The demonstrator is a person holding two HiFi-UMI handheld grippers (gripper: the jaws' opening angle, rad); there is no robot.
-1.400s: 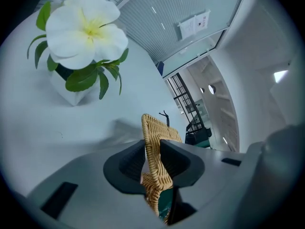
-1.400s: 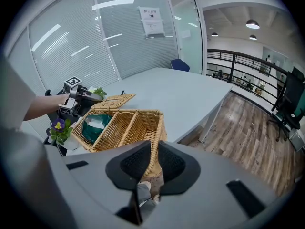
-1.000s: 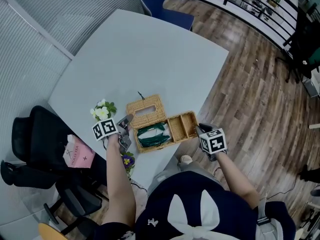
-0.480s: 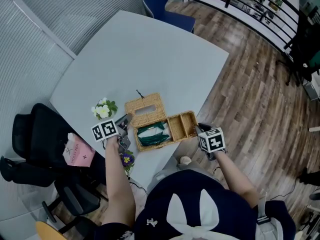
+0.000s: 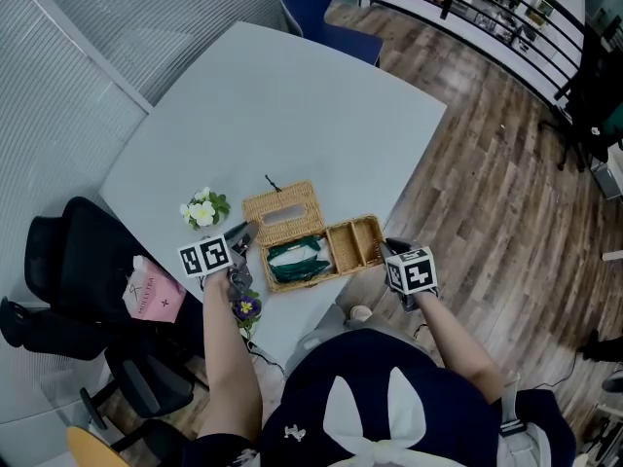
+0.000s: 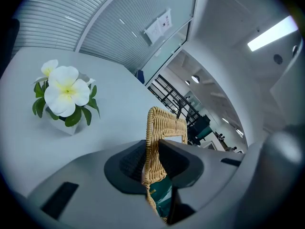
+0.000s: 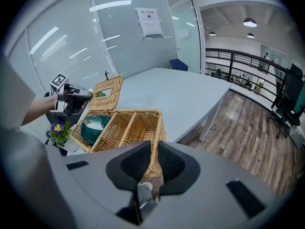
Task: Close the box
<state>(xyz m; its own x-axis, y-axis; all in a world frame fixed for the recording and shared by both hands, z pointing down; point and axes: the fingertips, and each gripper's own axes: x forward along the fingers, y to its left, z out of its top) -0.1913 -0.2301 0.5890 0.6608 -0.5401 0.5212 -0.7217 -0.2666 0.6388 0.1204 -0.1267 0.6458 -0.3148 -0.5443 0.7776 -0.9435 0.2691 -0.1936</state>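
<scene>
The left hand-held gripper (image 6: 152, 151), just tightened, pinches the lid (image 6: 162, 120); the right hand-held gripper (image 7: 151, 159) clamps the box (image 7: 143, 123) wall. Thin wicker could slip mid-swing.

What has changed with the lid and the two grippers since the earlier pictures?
The left gripper, its jaws just closing further on the wicker lid, has raised the lid from nearly flat to a steep tilt. The right gripper stays clamped on the end wall of the box; the box has not moved.

At eight o'clock the left gripper (image 5: 240, 238) has just been closing tighter on the lid (image 6: 167, 125). At four o'clock the right gripper (image 5: 389, 251) clamps the box rim (image 7: 151, 140).
</scene>
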